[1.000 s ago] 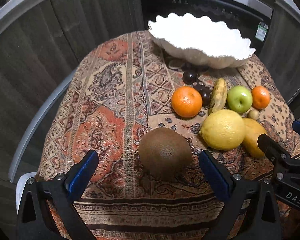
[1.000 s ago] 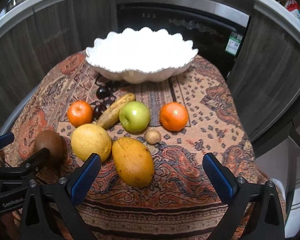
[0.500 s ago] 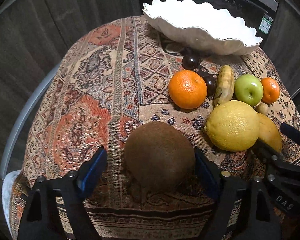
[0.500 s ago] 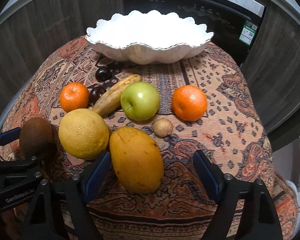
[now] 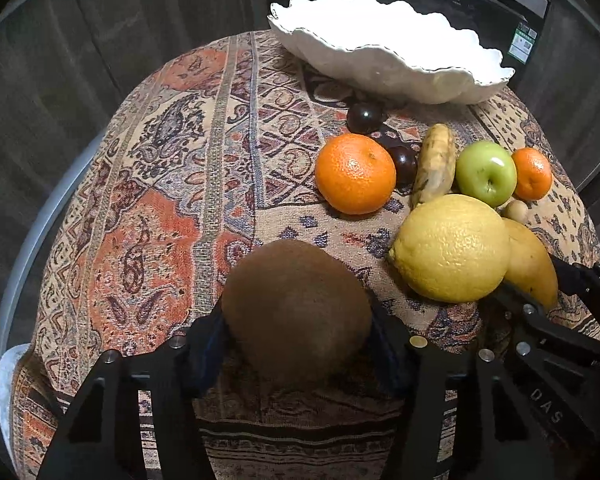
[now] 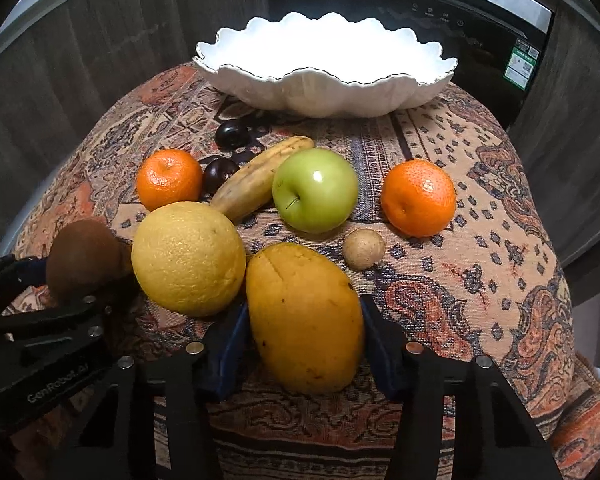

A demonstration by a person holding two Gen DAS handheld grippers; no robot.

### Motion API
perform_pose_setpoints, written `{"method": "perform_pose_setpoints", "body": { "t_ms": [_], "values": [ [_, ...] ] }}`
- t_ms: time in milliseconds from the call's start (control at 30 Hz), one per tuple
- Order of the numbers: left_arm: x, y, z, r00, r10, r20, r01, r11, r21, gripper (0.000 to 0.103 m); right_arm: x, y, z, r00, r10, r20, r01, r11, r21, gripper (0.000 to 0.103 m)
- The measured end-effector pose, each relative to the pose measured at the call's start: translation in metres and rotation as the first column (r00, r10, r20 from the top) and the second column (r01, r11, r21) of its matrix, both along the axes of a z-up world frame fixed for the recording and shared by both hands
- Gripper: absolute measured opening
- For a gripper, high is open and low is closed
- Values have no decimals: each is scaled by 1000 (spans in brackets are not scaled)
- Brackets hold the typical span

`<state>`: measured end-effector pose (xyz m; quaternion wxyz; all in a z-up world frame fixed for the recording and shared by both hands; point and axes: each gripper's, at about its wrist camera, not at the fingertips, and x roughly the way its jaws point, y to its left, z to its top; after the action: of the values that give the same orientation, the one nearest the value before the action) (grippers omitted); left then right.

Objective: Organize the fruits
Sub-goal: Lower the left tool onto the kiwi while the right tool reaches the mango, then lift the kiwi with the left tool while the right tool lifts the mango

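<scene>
Nearest from the white bowl (image 6: 324,92), left gripper (image 5: 296,344) fingers are closing against the kiwi (image 5: 296,308), right gripper (image 6: 302,340) fingers against the mango (image 6: 304,316).

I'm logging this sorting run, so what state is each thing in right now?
Left gripper: jaws closing around the kiwi.
Right gripper: jaws closing around the mango.
White bowl: empty.
Kiwi: on the cloth.
Mango: on the cloth.
Large yellow citrus: on the cloth, touching the mango.
Green apple: loose, upright.
</scene>
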<state>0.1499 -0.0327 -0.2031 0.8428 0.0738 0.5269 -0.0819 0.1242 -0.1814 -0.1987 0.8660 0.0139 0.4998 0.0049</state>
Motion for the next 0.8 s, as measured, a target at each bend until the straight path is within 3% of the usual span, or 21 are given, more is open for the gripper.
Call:
{"method": "perform_pose_setpoints", "body": {
  "t_ms": [367, 800],
  "values": [
    [-13, 2, 7, 1000, -1, 12, 1, 1000, 13, 59, -8, -5, 11, 999, -27, 38, 27, 1000, 14, 51],
    [-24, -7, 37, 999, -9, 53, 9, 1000, 10, 59, -18, -13, 32, 995, -58, 76, 56, 998, 32, 51]
  ]
}}
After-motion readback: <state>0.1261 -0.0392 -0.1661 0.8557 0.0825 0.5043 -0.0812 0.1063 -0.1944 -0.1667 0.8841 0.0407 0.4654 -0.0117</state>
